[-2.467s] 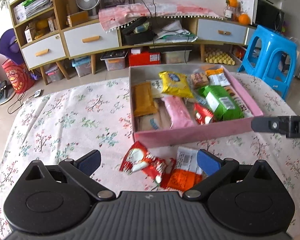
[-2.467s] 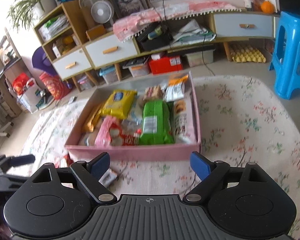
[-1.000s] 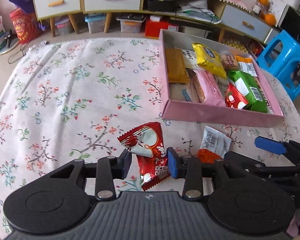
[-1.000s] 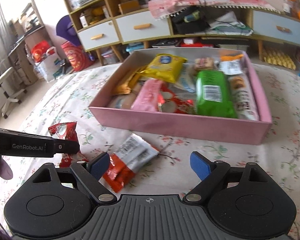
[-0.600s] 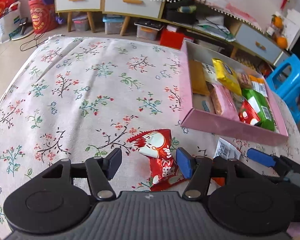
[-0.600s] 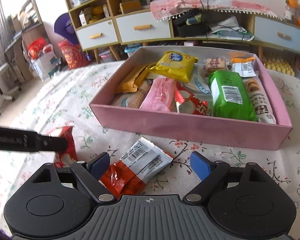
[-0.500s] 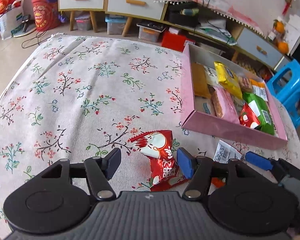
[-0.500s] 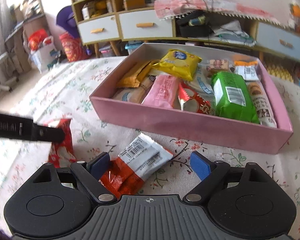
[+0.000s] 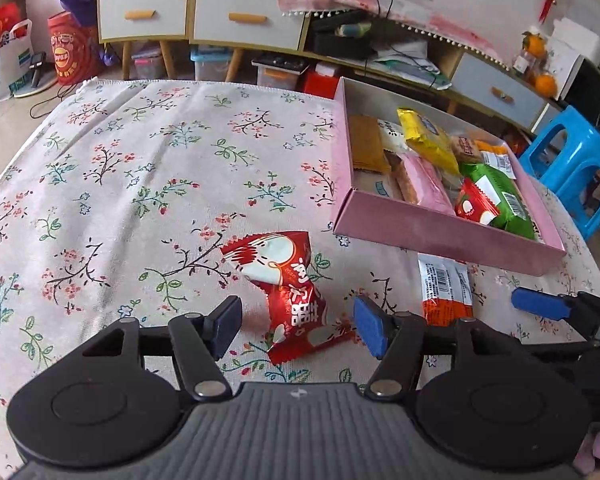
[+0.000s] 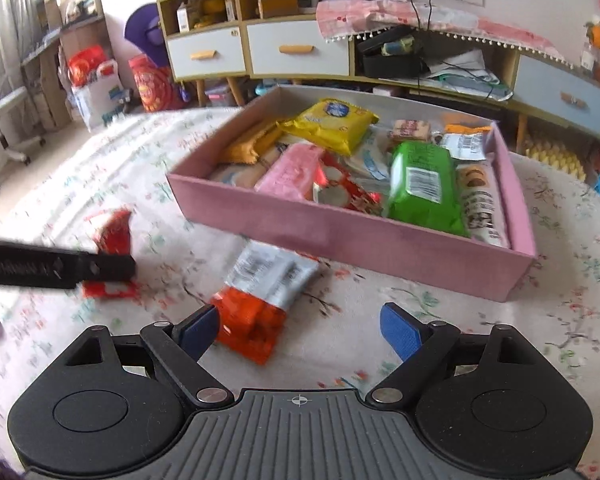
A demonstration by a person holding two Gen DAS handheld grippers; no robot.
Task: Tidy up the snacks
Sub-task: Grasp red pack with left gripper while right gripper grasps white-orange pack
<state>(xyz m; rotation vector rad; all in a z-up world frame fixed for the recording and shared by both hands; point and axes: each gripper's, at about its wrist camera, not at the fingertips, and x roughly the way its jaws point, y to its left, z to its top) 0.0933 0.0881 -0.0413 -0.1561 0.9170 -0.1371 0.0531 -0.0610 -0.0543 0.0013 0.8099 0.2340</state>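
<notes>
Left gripper (image 9: 298, 326): jaws part-spread, pads either side of the red snack packet (image 9: 286, 292), gap visible on both sides, no squeeze. The packet lies flat on the table (image 9: 120, 168), crumpled, its lower end between the pads, its upper end reaching past them toward the box.

Right gripper (image 10: 300, 328): jaws spread wide, nothing pinched. The orange-and-white packet (image 10: 262, 300) lies on the table just ahead of them, orange end next to the left pad (image 10: 198, 330), white barcode end pointing at the box. The right pad (image 10: 400, 334) stands over bare cloth. Can't tell whether the left pad touches the wrapper; that view is motion-blurred.

In the left wrist view the right gripper sits just to the right of the left one, one blue pad over the cloth, and the orange-and-white packet lies between the two tools. In the right wrist view a black finger of the left gripper crosses in front of the red packet.

Pink box (image 9: 440, 236): on the table beyond both packets, open top, near wall close to the orange-and-white packet but not touching. Inside: a yellow bag (image 10: 332, 122), a pink pack (image 10: 290, 172), a green pack (image 10: 422, 184), a red packet (image 10: 344, 192), a brown-orange pack (image 9: 366, 148) and several smaller wrappers, packed edge to edge and overlapping.

Table cover is a floral cloth. Behind it: a low cabinet with drawers (image 9: 192, 20) and a blue stool (image 9: 576, 168) at right.
</notes>
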